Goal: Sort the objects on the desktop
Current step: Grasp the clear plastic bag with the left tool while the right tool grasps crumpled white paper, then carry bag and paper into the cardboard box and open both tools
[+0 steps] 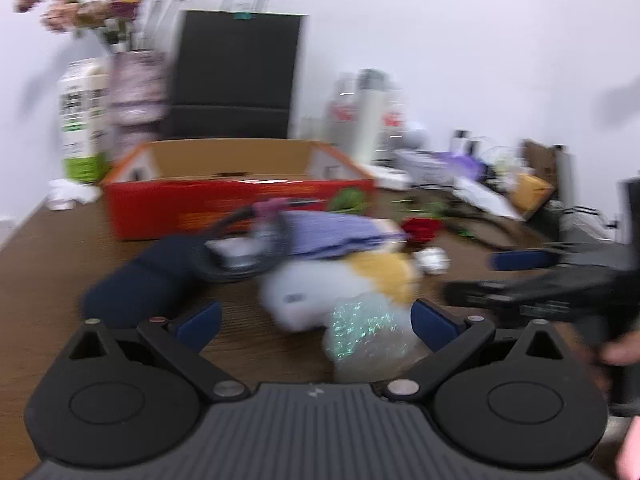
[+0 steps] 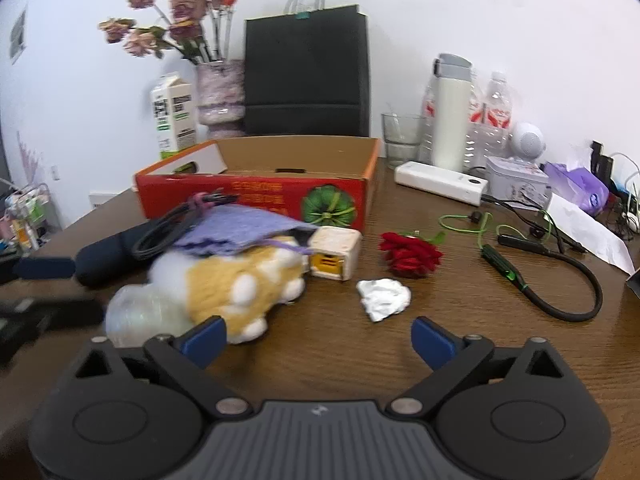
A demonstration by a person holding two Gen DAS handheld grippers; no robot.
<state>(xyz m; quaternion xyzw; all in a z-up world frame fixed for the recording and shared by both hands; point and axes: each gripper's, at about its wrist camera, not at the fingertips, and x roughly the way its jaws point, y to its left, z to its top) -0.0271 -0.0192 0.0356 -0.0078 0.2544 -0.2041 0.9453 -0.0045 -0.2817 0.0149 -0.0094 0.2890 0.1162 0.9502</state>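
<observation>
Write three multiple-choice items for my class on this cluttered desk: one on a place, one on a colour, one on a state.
1. Where does the crumpled white paper ball lie?
A in the box
B on the brown wooden desk, in front of the red fabric rose
C on the tissue pack

2. What colour is the open cardboard box outside?
A red
B blue
C white

3. How is the right hand-held gripper?
A shut on the rose
B open, holding nothing
C shut on paper

Key: B, it rests on bare wood; A, red printed front; B, blue pads stand apart.

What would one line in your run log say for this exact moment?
task: sort desktop objects | left gripper: open, empty | right gripper: open, empty | plush toy, crumpled paper, red rose: on table | red box: nothing visible inside
</observation>
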